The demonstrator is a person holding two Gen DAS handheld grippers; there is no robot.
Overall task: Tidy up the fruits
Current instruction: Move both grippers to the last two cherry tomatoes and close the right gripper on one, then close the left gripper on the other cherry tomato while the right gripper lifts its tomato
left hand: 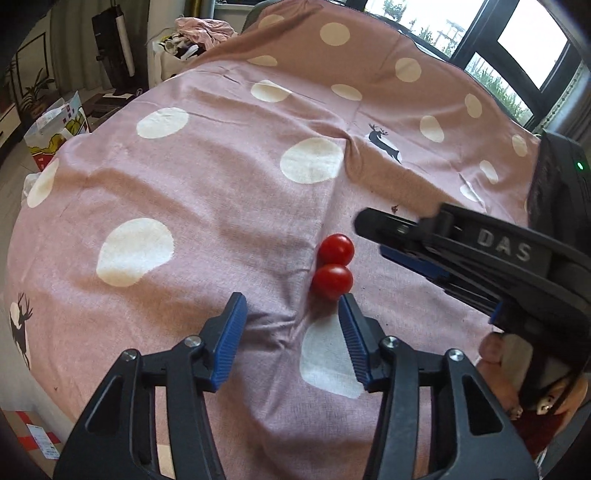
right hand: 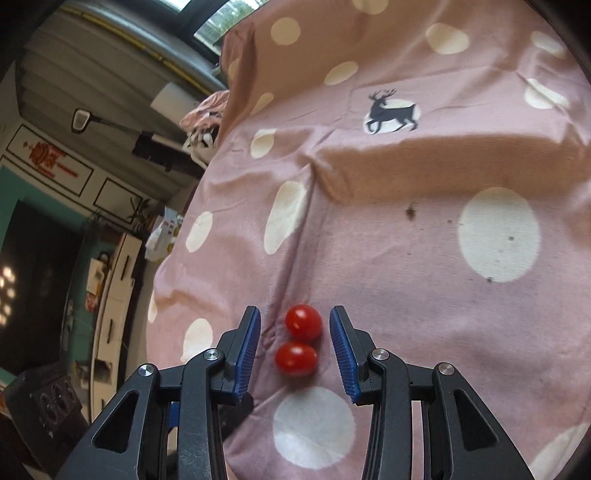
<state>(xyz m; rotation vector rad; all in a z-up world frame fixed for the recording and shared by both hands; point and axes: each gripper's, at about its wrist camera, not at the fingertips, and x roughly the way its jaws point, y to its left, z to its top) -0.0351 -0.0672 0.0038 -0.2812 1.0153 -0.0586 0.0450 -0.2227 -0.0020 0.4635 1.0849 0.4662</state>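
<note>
Two red cherry tomatoes lie touching each other on a pink polka-dot cloth [left hand: 207, 192]. In the left wrist view the far tomato [left hand: 336, 249] and the near tomato [left hand: 331, 281] sit just past my left gripper's right fingertip. My left gripper [left hand: 291, 302] is open, with only cloth between its blue pads. My right gripper [left hand: 373, 238] reaches in from the right toward the tomatoes. In the right wrist view my right gripper [right hand: 294, 309] is open, and both the far tomato [right hand: 303, 321] and the near tomato [right hand: 295, 358] lie between its pads, with a gap on each side.
The cloth [right hand: 424, 258] is wrinkled, with a raised fold [right hand: 424, 166] behind the tomatoes and deer prints [right hand: 391, 110]. A heap of clothes [left hand: 207, 29] lies at the far edge. Boxes [left hand: 55, 125] stand on the floor at left. A hand [left hand: 495, 350] holds the right gripper.
</note>
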